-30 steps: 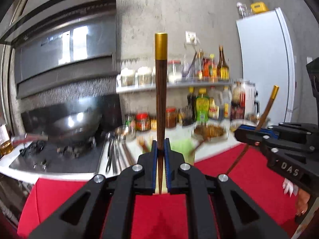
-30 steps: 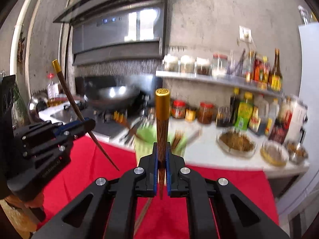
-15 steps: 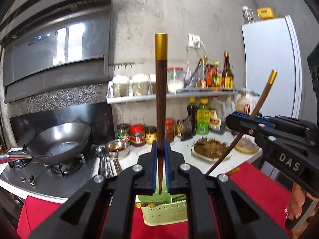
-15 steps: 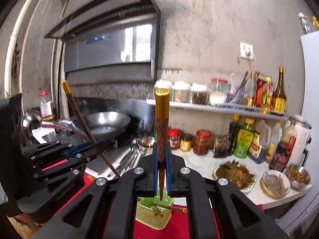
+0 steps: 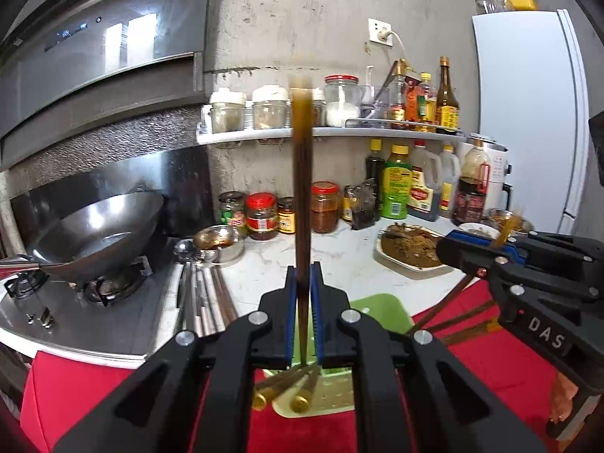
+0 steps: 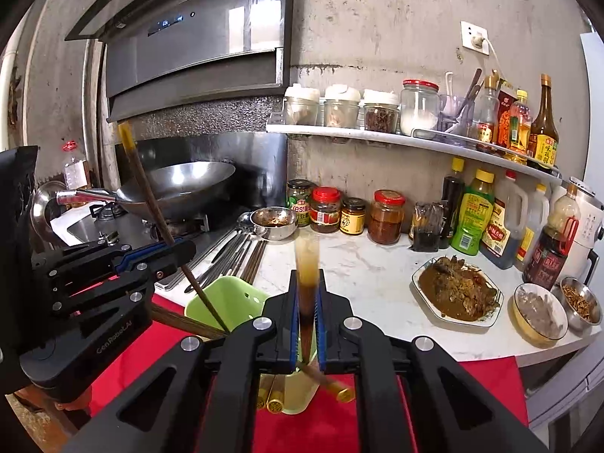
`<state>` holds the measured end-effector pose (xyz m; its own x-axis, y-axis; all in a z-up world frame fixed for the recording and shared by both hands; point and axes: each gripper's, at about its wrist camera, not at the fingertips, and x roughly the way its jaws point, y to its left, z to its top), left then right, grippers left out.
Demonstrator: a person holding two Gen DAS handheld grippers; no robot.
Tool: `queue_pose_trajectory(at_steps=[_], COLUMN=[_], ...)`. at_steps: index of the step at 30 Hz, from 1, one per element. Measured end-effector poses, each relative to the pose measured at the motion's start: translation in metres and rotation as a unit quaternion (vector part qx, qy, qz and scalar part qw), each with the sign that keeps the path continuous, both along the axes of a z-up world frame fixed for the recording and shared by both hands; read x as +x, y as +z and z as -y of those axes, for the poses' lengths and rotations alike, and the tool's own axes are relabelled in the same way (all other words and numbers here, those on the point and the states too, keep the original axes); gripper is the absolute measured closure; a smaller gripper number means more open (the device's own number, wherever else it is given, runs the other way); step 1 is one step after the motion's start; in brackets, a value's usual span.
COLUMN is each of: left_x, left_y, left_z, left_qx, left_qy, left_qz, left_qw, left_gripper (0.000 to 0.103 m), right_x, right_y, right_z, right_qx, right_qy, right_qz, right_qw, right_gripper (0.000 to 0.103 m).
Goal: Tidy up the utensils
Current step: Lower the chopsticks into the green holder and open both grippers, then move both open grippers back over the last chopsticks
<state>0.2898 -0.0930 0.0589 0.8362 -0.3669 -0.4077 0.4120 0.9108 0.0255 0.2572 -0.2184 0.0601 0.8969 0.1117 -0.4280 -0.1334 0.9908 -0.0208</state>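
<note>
My left gripper is shut on a dark wooden chopstick that stands upright, its gold top blurred. My right gripper has its jaws opening; its chopstick is blurred and sliding down between the pads, not pressed by them. Below both grippers a green perforated utensil holder lies on the red cloth, with gold-tipped chopsticks in it. The right wrist view shows the left gripper at the left with its chopstick tilted. In the left wrist view the right gripper is at the right.
Metal utensils and chopsticks lie on the counter beside the stove with a wok. Jars, sauce bottles, a plate of food and small bowls crowd the white counter. A white fridge stands at the right.
Both grippers moved forward and slightly down, over the green holder. The right chopstick has dropped far down between its jaws. The left chopstick's top sits a little lower and is blurred.
</note>
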Motion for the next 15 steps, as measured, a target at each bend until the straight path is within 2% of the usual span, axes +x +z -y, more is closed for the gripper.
queue_pose_trajectory(at_steps=[1,2,3,5,11,15], left_x=[-0.002,-0.004,-0.008,-0.015,-0.061,-0.099], left_y=[0.002,0.006,0.011,0.021,0.054,0.056], left_z=[0.000,0.001,0.000,-0.002,-0.019,-0.036], left_qx=[0.002,0.002,0.000,-0.009,-0.017,-0.002], left_qy=[0.001,0.001,0.001,0.002,0.019,0.052], left_qz=[0.003,0.008,0.014,0.024,0.060,0.067], left_qw=[1.0000,1.0000,0.9999,0.9997,0.9978,0.9964], left_gripper=[0.089,0.082,0.078,0.069,0.069,0.069], right_x=[-0.004,-0.008,-0.013,-0.023,-0.080,-0.124], right_y=[0.003,0.007,0.012,0.021,0.051,0.049], right_z=[0.000,0.000,0.001,0.002,0.004,0.006], right_qx=[-0.001,-0.001,-0.004,-0.008,-0.020,-0.017], right_qy=[-0.001,-0.001,-0.004,-0.010,-0.017,-0.017], right_qz=[0.004,0.010,0.017,0.030,0.063,0.063], right_qw=[1.000,1.000,1.000,0.999,0.998,0.998], right_gripper=[0.081,0.067,0.064,0.064,0.064,0.064])
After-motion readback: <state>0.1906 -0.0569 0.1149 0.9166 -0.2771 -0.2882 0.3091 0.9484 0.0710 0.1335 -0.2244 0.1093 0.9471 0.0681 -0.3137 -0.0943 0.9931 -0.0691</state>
